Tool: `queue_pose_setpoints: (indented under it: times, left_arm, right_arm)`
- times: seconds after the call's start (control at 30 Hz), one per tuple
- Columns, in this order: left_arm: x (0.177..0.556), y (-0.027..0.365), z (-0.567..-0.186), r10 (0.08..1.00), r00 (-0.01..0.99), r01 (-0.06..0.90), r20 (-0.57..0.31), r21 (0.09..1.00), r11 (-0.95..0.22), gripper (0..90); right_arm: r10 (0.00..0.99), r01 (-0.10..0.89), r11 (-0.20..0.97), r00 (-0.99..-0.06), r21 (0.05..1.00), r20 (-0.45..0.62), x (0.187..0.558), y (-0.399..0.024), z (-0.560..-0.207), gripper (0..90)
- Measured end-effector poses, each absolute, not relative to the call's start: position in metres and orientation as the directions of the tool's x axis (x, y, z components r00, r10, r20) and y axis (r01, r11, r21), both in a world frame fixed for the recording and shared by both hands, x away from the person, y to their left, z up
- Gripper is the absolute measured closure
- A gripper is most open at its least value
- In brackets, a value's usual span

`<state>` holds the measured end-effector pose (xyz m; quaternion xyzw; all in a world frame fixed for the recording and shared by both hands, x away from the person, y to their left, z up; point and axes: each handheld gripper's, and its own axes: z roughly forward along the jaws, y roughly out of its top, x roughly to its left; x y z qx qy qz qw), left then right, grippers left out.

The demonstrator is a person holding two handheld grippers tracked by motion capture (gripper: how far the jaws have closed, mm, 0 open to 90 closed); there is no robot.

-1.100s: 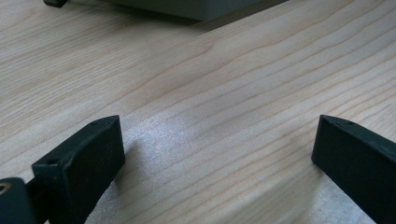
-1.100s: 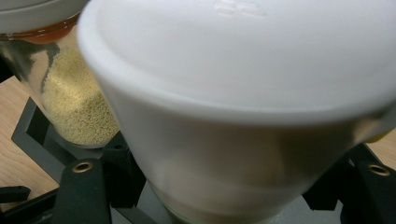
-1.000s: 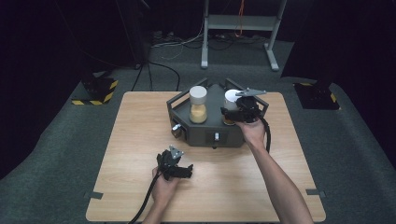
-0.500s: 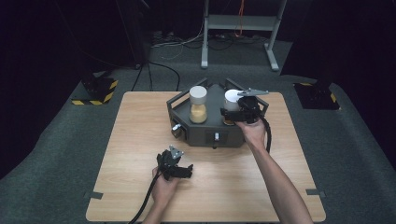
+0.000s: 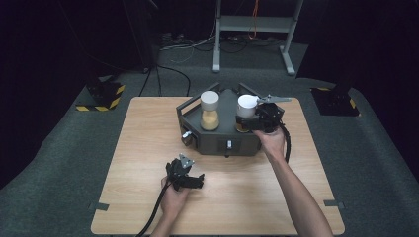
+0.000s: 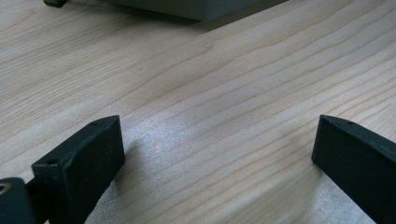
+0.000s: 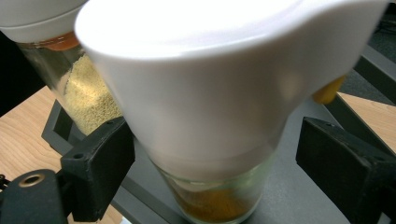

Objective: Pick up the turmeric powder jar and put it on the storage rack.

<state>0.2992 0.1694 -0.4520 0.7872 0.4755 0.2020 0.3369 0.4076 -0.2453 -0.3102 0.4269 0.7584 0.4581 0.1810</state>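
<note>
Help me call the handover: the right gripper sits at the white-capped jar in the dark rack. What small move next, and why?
Probably back the right gripper straight off the jar. Its jaws have just been opening and stand clear of the white cap on both sides, with the jar standing in the rack beside the other jar.

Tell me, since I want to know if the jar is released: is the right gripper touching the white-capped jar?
Apart. In the right gripper view both black jaws of the right gripper stand clear of the white-capped jar, with gaps either side.
</note>
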Motion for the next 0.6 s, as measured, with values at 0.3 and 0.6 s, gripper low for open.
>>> queue_pose_setpoints:
  times: [0.3, 0.6]
  left_arm:
    - [0.299, 0.169, -0.452, 0.884, 0.467, 0.612, -0.002, 0.722, -0.322, 2.3]
    - [0.299, 0.169, -0.452, 0.884, 0.468, 0.612, 0.0, 0.721, -0.324, 2.3]
  right_arm:
    - [0.813, 0.48, 0.194, -0.567, 0.855, 0.134, 0.402, -0.256, -0.31, 10.5]
    - [0.812, 0.479, 0.18, -0.565, 0.859, 0.145, 0.396, -0.268, -0.31, 10.3]
